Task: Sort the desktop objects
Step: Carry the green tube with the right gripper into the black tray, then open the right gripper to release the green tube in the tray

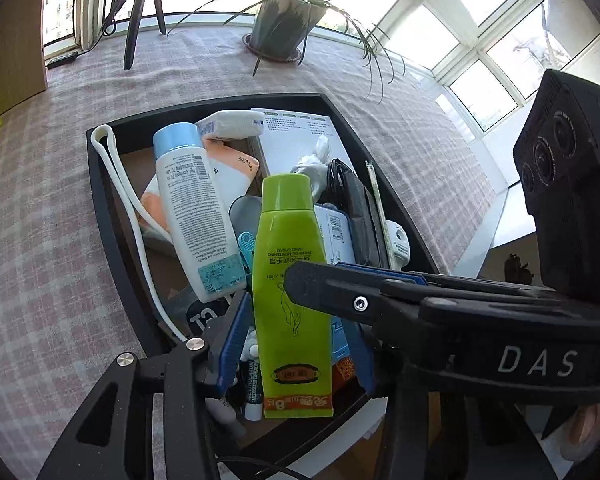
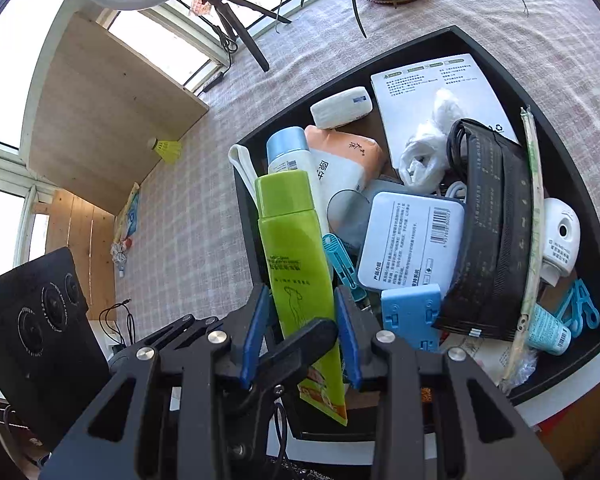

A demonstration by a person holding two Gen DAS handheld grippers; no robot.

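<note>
Left gripper (image 1: pixel 296 344): blue pads apart, flanking green hand-cream tube (image 1: pixel 290 280) without pressing; tube above black tray (image 1: pixel 100 200). Right gripper (image 2: pixel 302 332): pads clamped on tube (image 2: pixel 296 264), held upright over tray's (image 2: pixel 596 240) left edge.

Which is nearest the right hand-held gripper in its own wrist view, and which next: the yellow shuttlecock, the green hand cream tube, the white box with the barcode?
1. Green hand cream tube: between the fingers of the right hand-held gripper.
2. White box with the barcode: in the black tray, just right of the tube.
3. Yellow shuttlecock: far left on the checked tablecloth, outside the tray.
</note>
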